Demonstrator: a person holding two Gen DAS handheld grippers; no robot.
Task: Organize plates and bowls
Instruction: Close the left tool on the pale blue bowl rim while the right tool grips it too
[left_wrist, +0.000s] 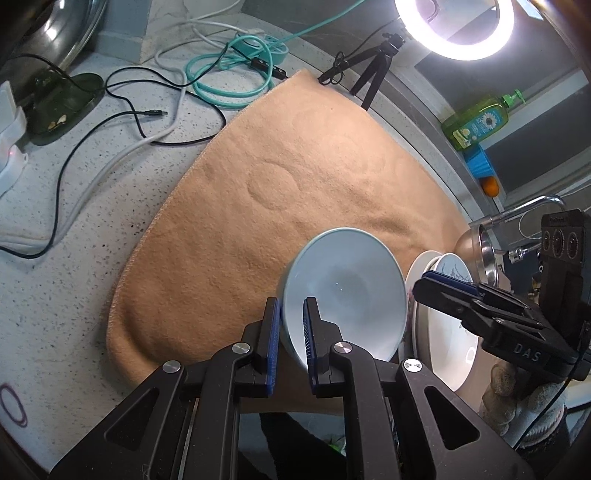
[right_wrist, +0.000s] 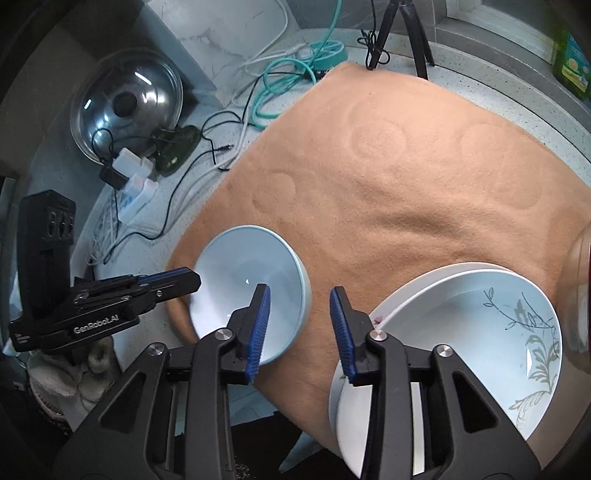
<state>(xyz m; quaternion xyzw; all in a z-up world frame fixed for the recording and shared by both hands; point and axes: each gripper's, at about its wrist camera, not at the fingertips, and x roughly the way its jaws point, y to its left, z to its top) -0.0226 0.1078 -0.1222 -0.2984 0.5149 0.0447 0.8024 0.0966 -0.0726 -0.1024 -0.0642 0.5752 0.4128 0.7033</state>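
Observation:
My left gripper (left_wrist: 291, 332) is shut on the near rim of a pale blue bowl (left_wrist: 347, 291), one finger outside the wall and one inside, and the bowl tilts up over the tan cloth (left_wrist: 280, 192). The bowl also shows in the right wrist view (right_wrist: 251, 284), with the left gripper (right_wrist: 184, 278) at its left rim. My right gripper (right_wrist: 300, 325) is open and empty, between the blue bowl and a stack of white plates (right_wrist: 443, 343); the top plate has a grey leaf pattern. In the left view the right gripper (left_wrist: 439, 282) hovers over that stack (left_wrist: 439, 332).
Cables and a teal hose (left_wrist: 229, 70) lie on the speckled counter (left_wrist: 55, 295) left of the cloth. A pot lid (right_wrist: 125, 103), a tripod (left_wrist: 373, 70), a ring light (left_wrist: 454, 26), a green soap bottle (left_wrist: 476, 122) and a steel pot (left_wrist: 480, 254) stand around the edges.

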